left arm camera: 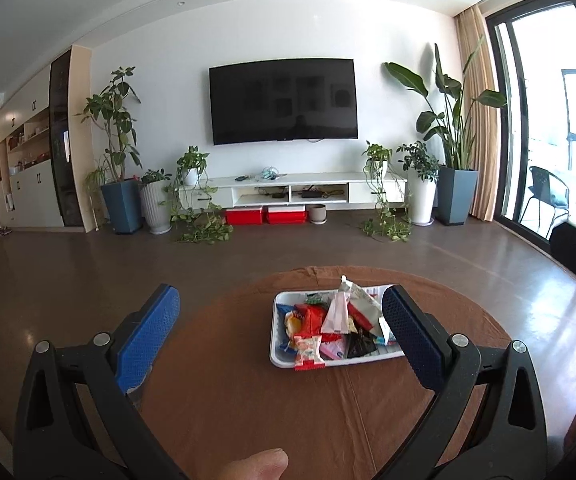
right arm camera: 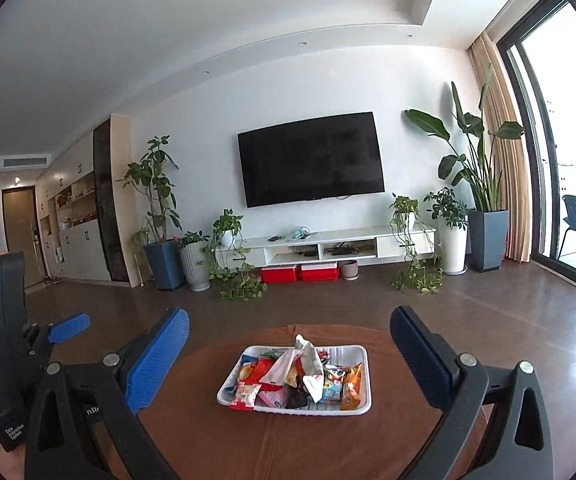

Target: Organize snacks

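A home living room. A TV [left arm camera: 283, 101] hangs on the white wall, a low white cabinet [left arm camera: 295, 190] under it, potted plants [left arm camera: 114, 148] either side. Right of the TV, curtains [left arm camera: 473, 112] and glass balcony doors [left arm camera: 547, 120]; left, built-in shelves [left arm camera: 28, 152].

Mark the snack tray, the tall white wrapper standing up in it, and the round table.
snack tray [right arm camera: 361, 394]: right wrist view, bare right rim.
tall white wrapper [right arm camera: 309, 364]: right wrist view, middle of the wrapper.
round table [left arm camera: 228, 400]: left wrist view, bare brown top left of the tray.

both grippers [left arm camera: 280, 320] [right arm camera: 289, 354] have black frames, silver round screws and blue textured jaws.
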